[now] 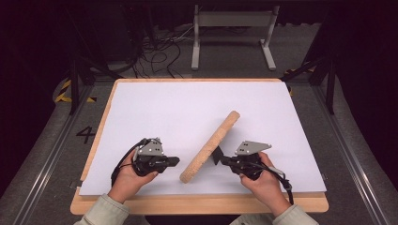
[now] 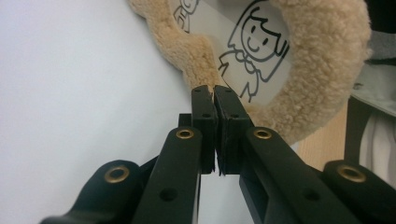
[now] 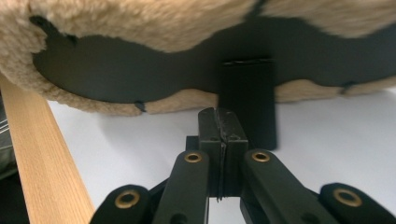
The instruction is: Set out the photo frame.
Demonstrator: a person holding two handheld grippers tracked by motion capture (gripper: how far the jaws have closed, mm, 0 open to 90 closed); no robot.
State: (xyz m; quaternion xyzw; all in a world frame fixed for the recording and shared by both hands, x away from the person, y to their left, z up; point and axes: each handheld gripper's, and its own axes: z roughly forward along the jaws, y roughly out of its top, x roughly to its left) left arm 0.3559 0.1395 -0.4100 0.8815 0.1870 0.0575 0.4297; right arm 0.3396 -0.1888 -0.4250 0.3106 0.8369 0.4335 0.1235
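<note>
The plush picture frame [image 1: 210,146] stands propped on the surface [image 1: 155,108]. Both tongs, left [image 1: 176,161] at nine o'clock, right [image 1: 220,159] at three, are pressed together, empty. Next, likely steady its stand [image 3: 247,100].

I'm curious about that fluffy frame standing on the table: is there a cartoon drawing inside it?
Yes, in the left gripper view the fluffy frame surrounds a white picture with a black line drawing of a smiling cartoon figure.

White sheet [image 1: 178,112] covers wooden table [image 1: 197,204]; grey stand [image 1: 233,21], cables [image 1: 157,54] on floor beyond
</note>
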